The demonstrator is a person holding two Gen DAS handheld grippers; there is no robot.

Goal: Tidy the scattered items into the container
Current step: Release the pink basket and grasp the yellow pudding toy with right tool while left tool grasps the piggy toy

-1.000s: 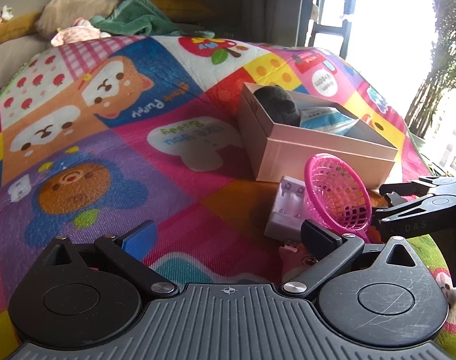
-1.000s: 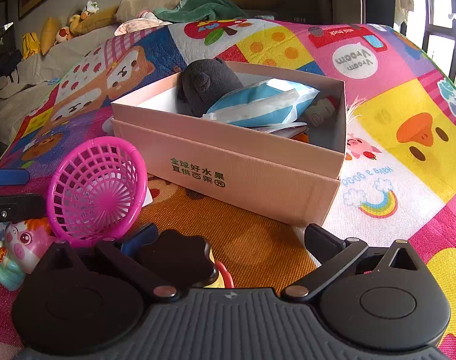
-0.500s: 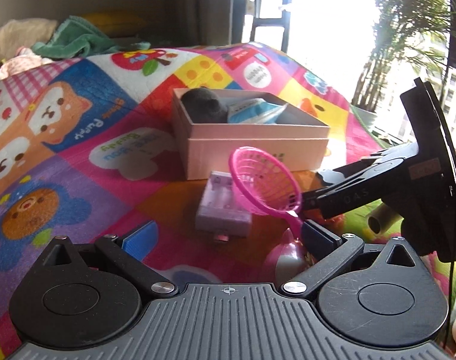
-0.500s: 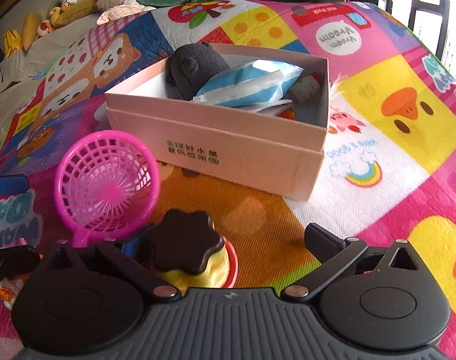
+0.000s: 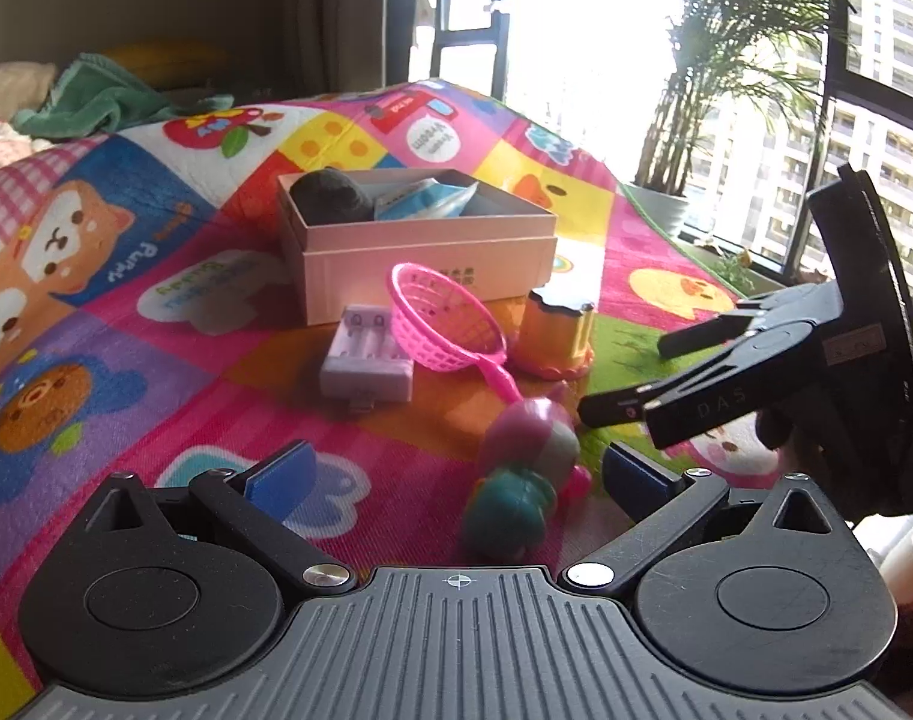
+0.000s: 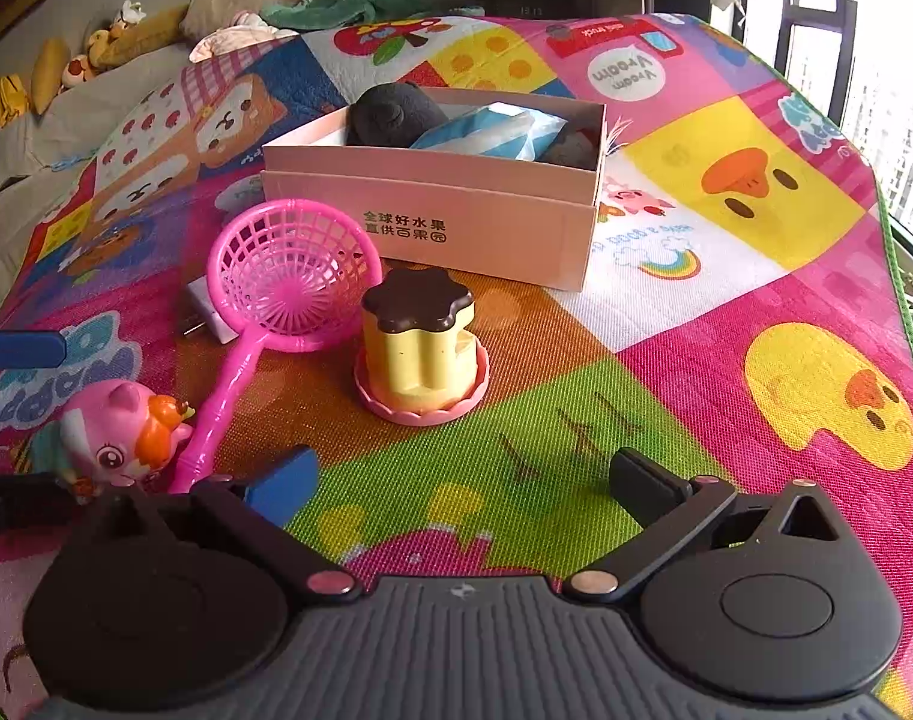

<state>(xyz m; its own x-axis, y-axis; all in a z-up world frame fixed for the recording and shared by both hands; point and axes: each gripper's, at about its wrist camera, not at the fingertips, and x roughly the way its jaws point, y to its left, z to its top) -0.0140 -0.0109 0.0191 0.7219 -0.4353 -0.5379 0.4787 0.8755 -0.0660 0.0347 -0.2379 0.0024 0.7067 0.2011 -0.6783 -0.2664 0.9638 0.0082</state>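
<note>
We held our left gripper [image 5: 456, 480] and right gripper [image 6: 465, 477] wide open, holding nothing. The pink toy net [image 6: 288, 279] lay beside the pudding toy [image 6: 420, 342], near the box [image 6: 456, 222].

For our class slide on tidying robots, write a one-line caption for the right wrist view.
Open right gripper faces a pudding toy, pink net and pig toy lying before the half-filled box.

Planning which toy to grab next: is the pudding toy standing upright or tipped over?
Upright. The pudding toy stands on its pink scalloped base, brown top facing up, on the mat in front of the box.
</note>
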